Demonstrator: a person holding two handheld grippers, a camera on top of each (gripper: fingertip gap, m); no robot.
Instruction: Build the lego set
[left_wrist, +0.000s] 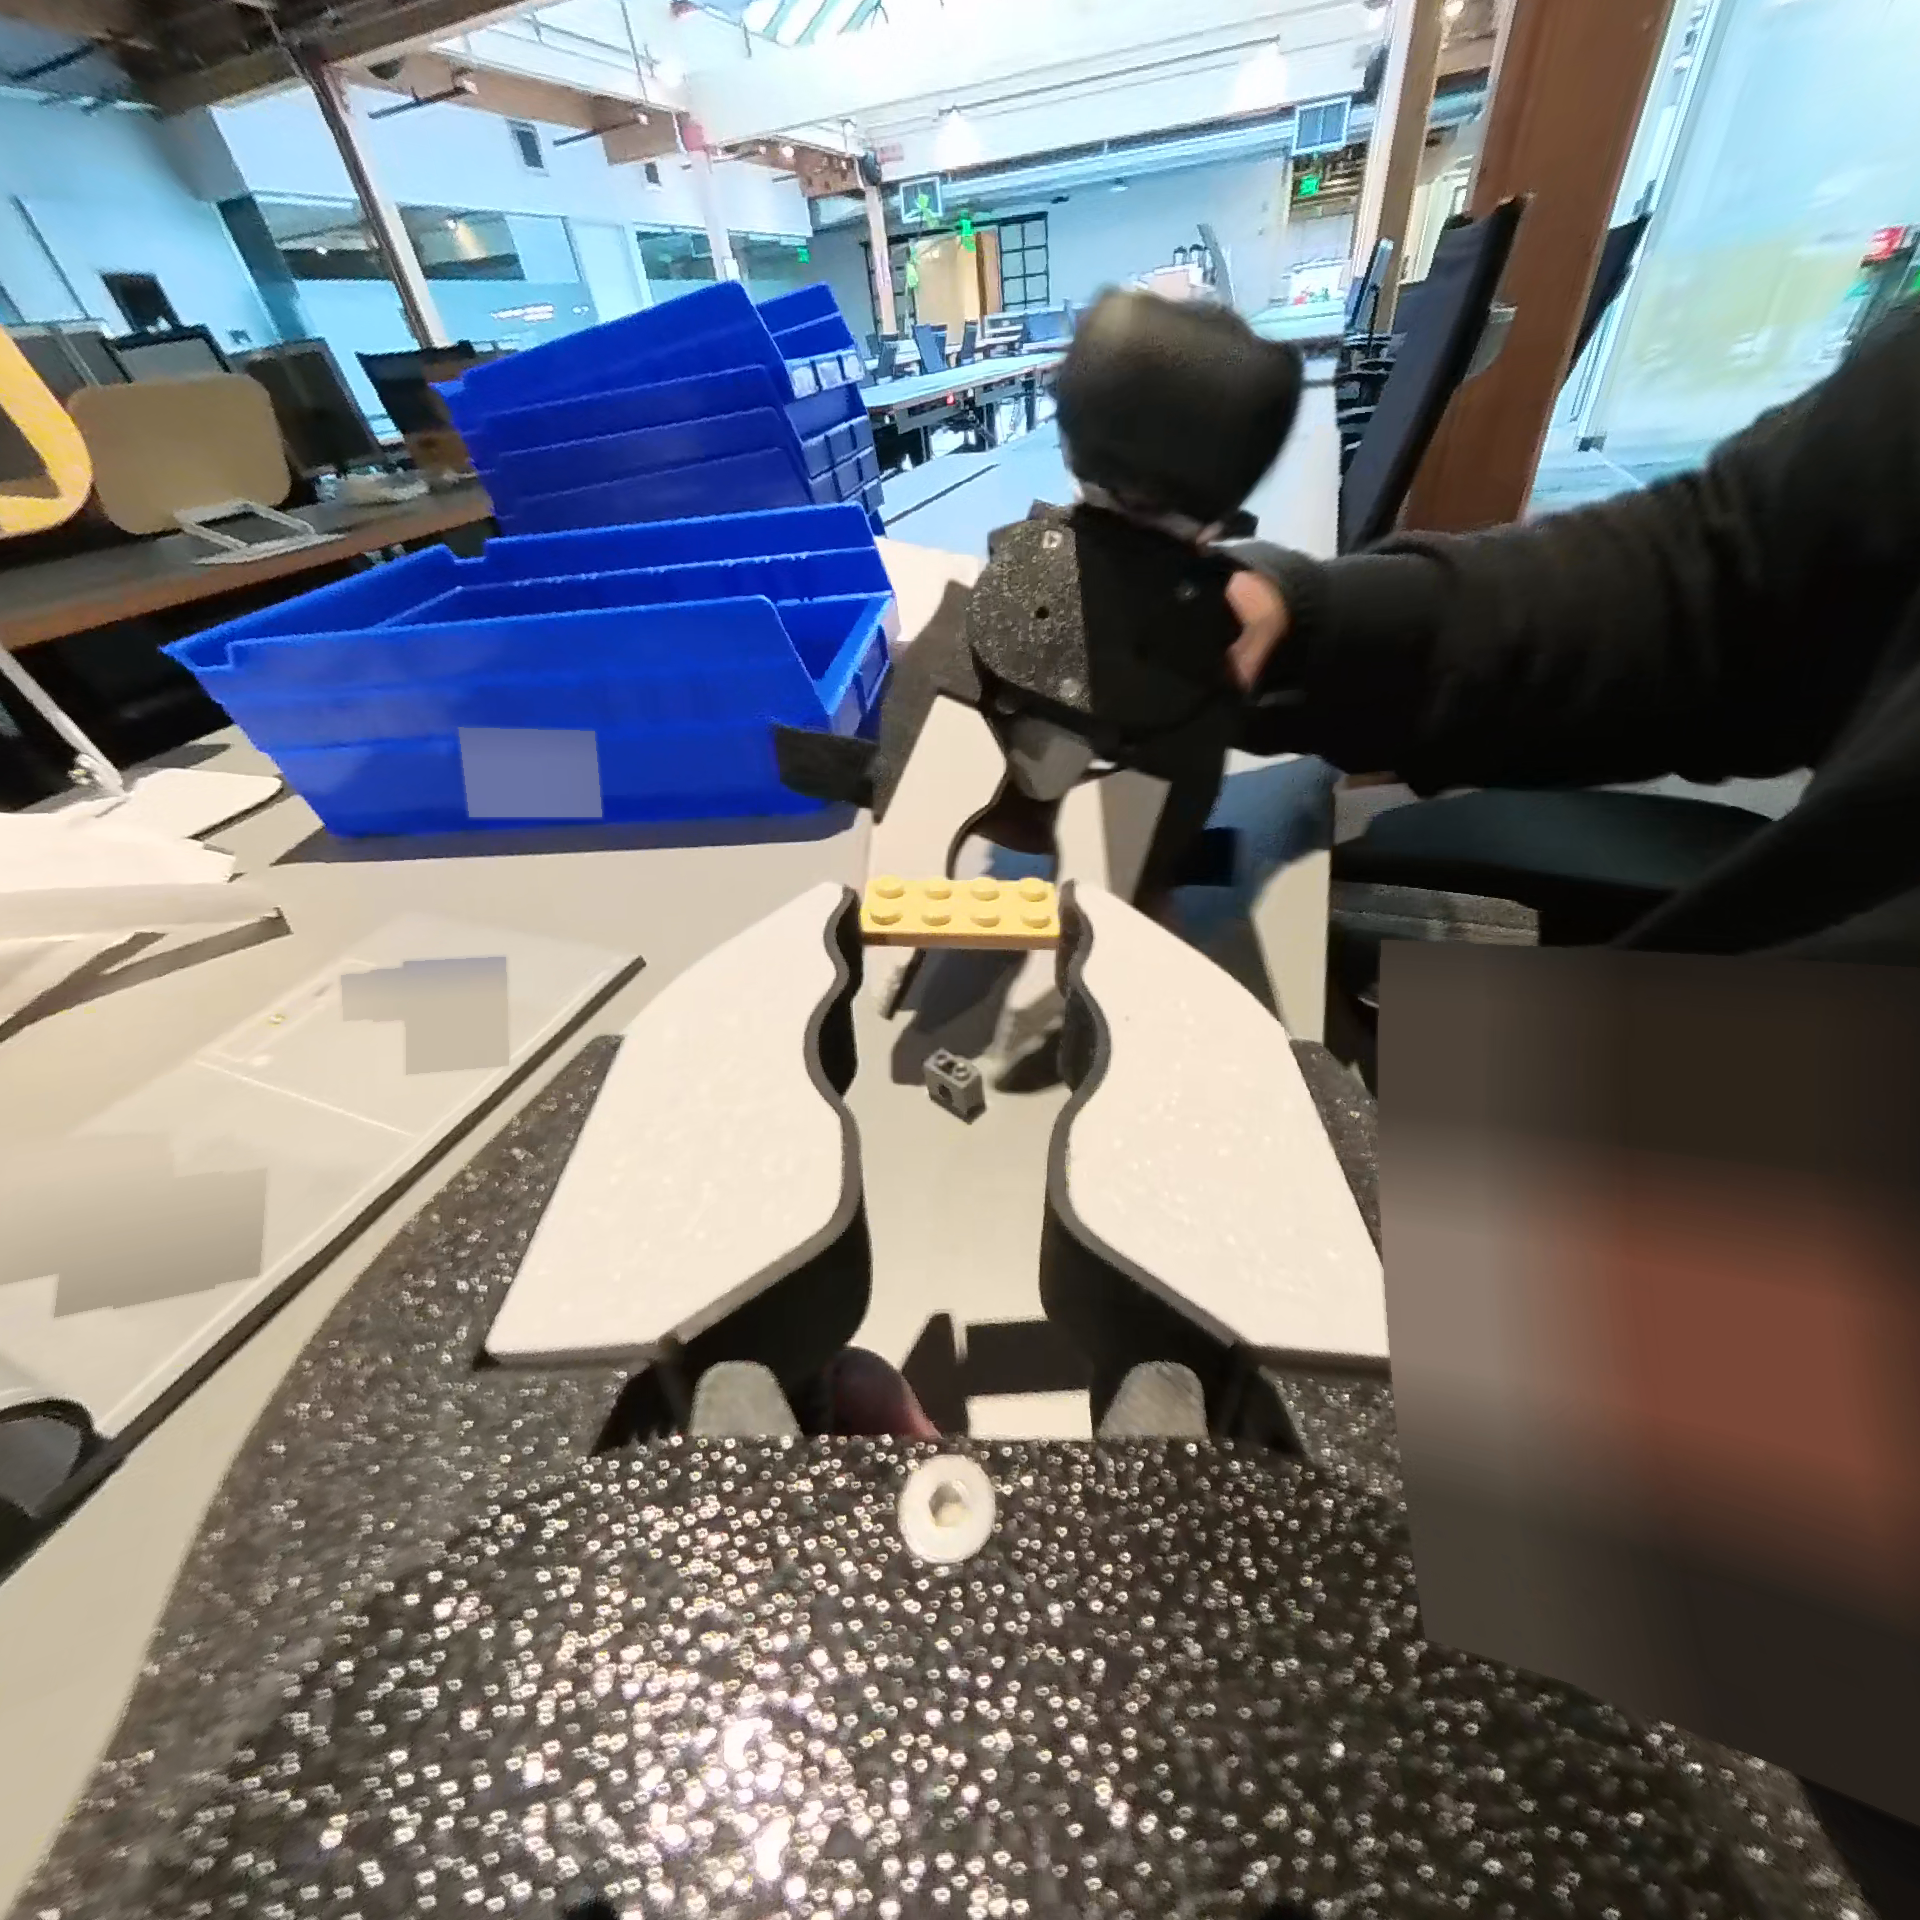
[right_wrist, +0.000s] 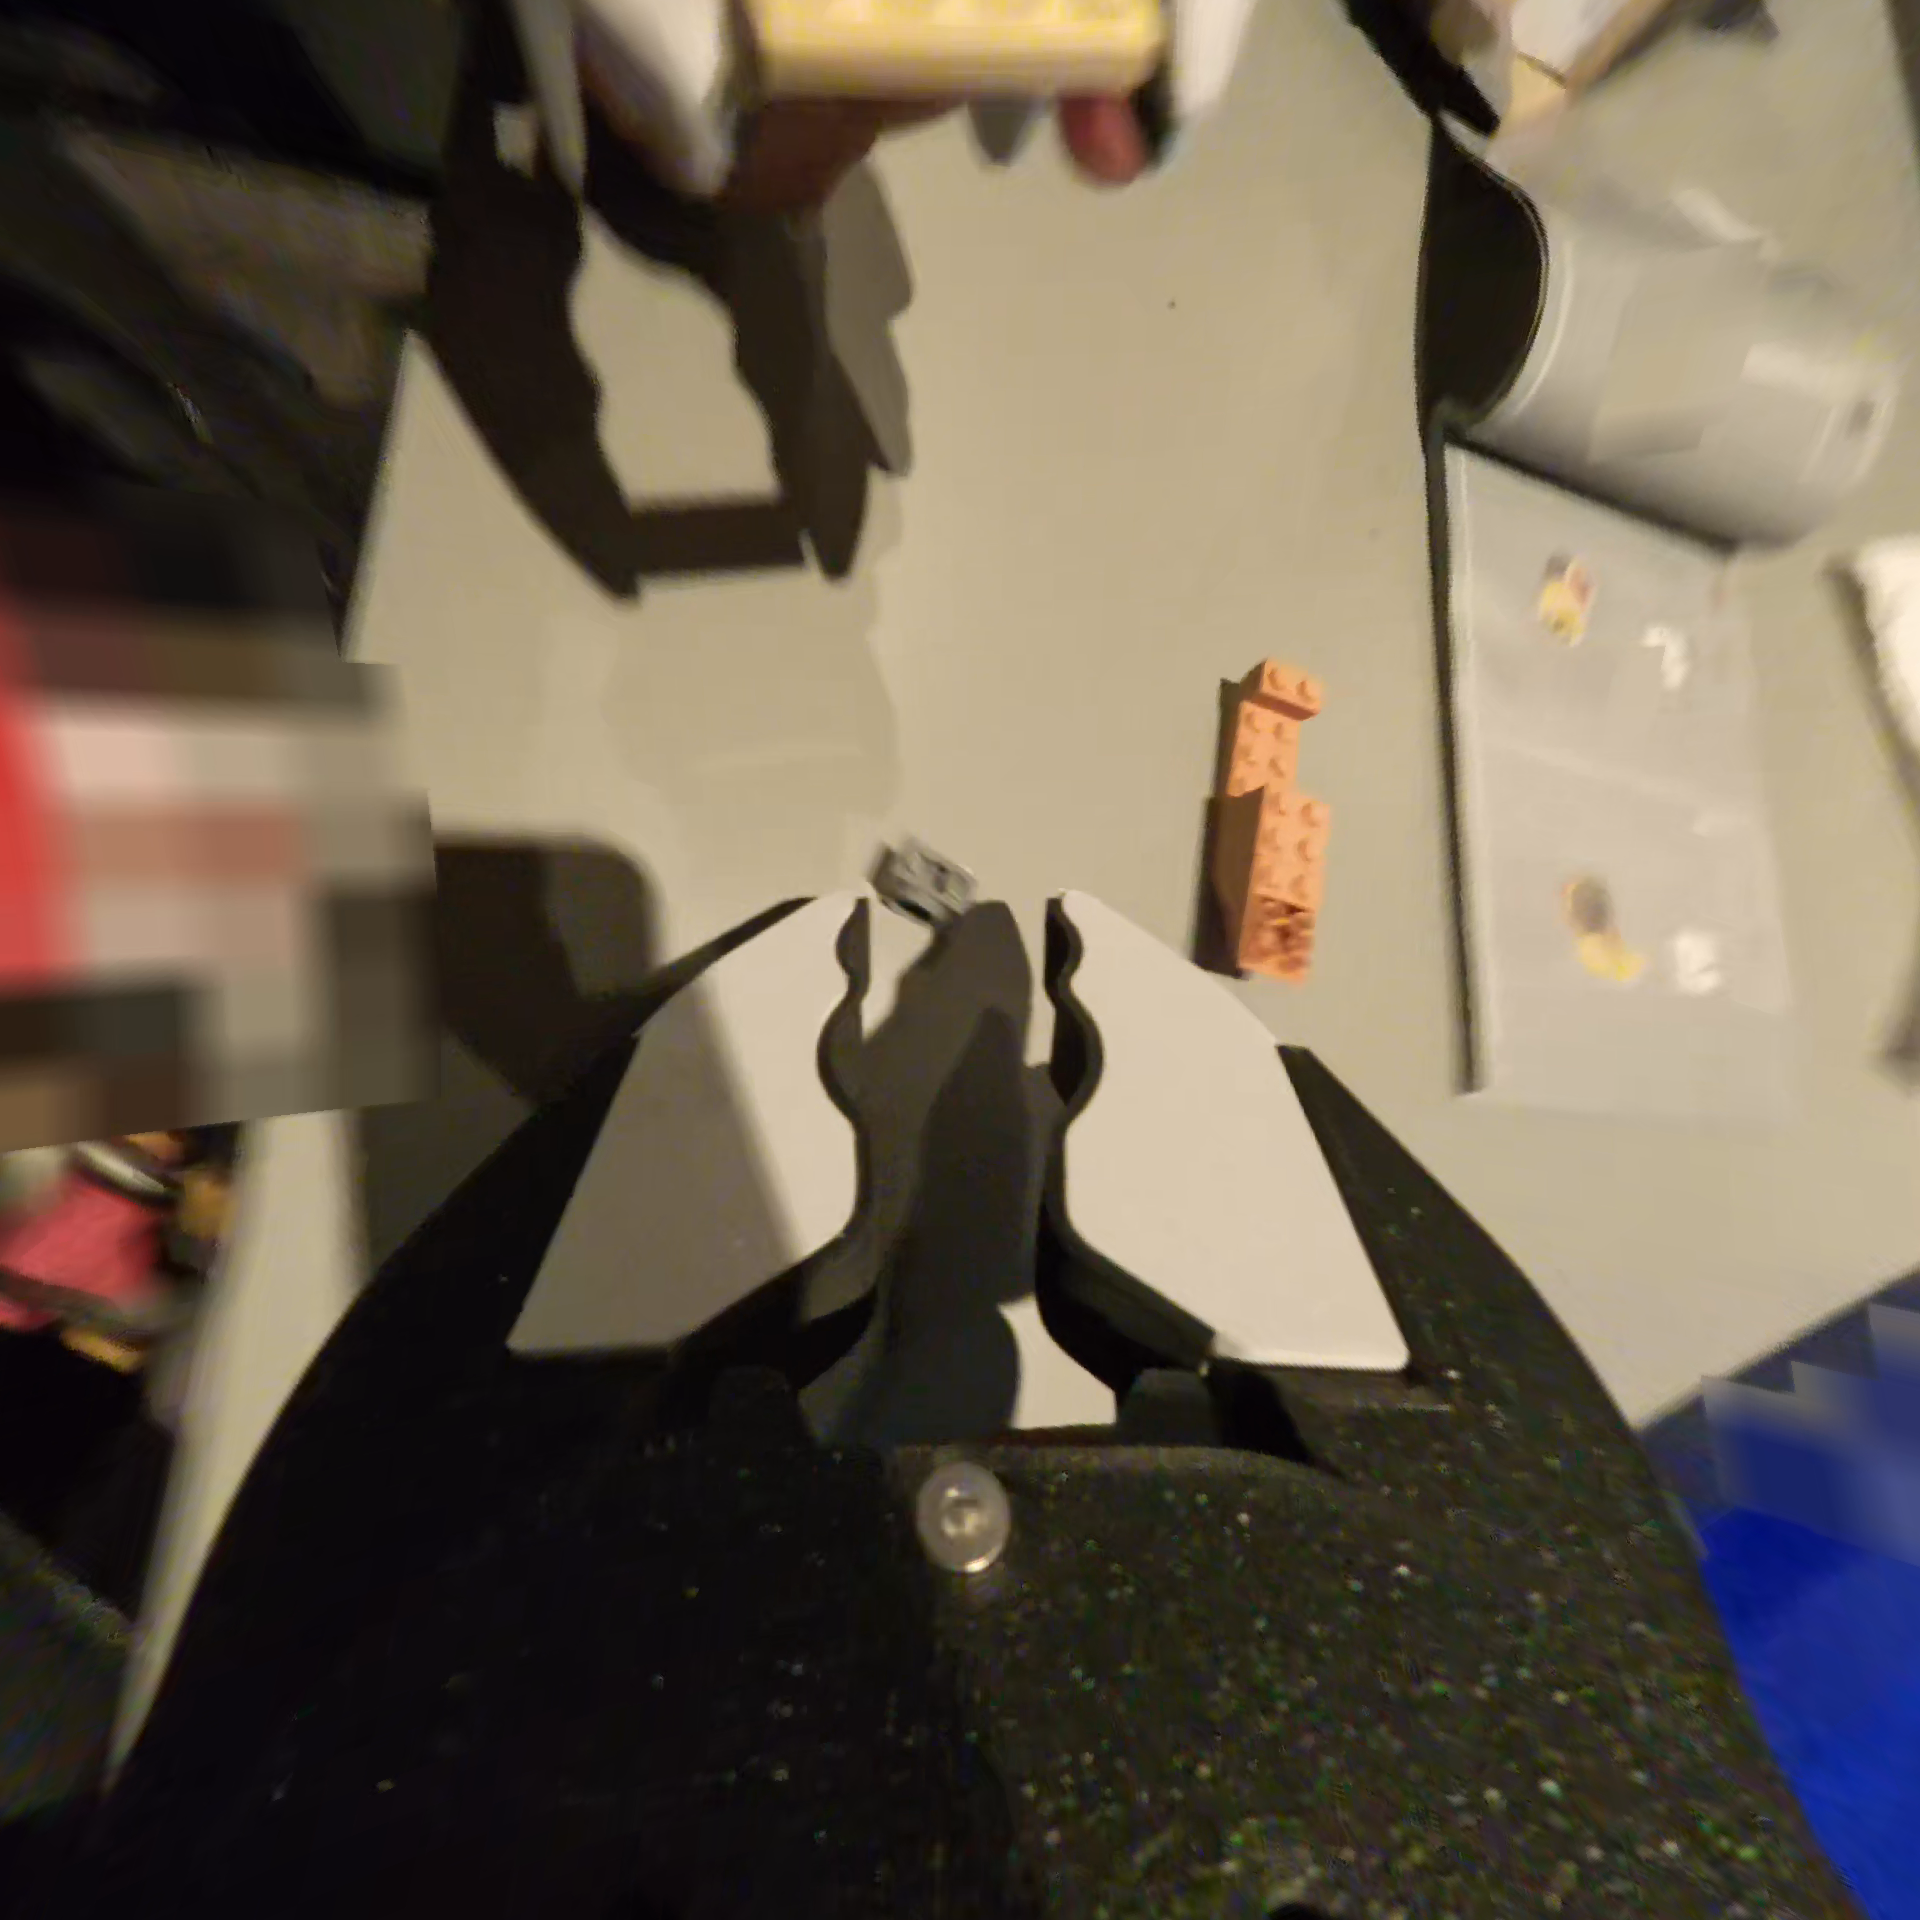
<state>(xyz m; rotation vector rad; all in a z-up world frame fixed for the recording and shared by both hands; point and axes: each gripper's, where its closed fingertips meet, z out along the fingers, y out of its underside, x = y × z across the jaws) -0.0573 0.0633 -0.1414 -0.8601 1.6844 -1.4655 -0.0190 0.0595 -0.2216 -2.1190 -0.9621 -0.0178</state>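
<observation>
Left gripper (left_wrist: 961, 920) is pinching a tan plate (left_wrist: 961, 912) crosswise between its fingertips, lifted above the grey table (left_wrist: 665, 883). Small dark grey brick (left_wrist: 954, 1081) is lying on the table below, between the fingers. Right gripper (right_wrist: 956, 914) is hovering part-open, holding nothing, that brick just beyond its tips; an orange brick assembly (right_wrist: 1273, 821) is lying beside its right finger.

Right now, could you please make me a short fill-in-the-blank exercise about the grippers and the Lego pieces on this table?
1. The left gripper holds a tan plate with ____ studs.
2. The small dark gray brick lies on the ____.
3. The right gripper holds ____.
4. The stacked bins are ____.

Missing words: eight; table; nothing; blue
</observation>
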